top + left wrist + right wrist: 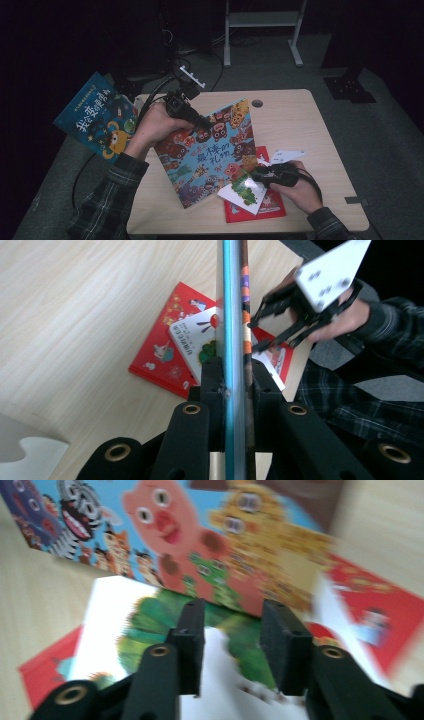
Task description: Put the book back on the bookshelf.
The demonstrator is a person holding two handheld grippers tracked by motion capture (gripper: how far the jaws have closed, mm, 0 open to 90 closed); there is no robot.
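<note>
My left gripper (201,121) is shut on the upper edge of a large colourful animal picture book (210,150), which stands tilted up over the table's middle. In the left gripper view the book (233,300) runs edge-on between the jaws of that gripper (234,376). A white caterpillar book (243,191) lies on a red book (260,210) at the front right. My right gripper (253,174) hovers open just over the white book (107,625), close to the big book's lower corner (170,525). Nothing sits between the jaws of the right gripper (228,630).
A blue picture book (97,117) with an orange creature stands off the table's left edge. The wooden table (295,125) has a cable hole (257,103) at the back. A white frame (262,20) stands on the floor beyond it.
</note>
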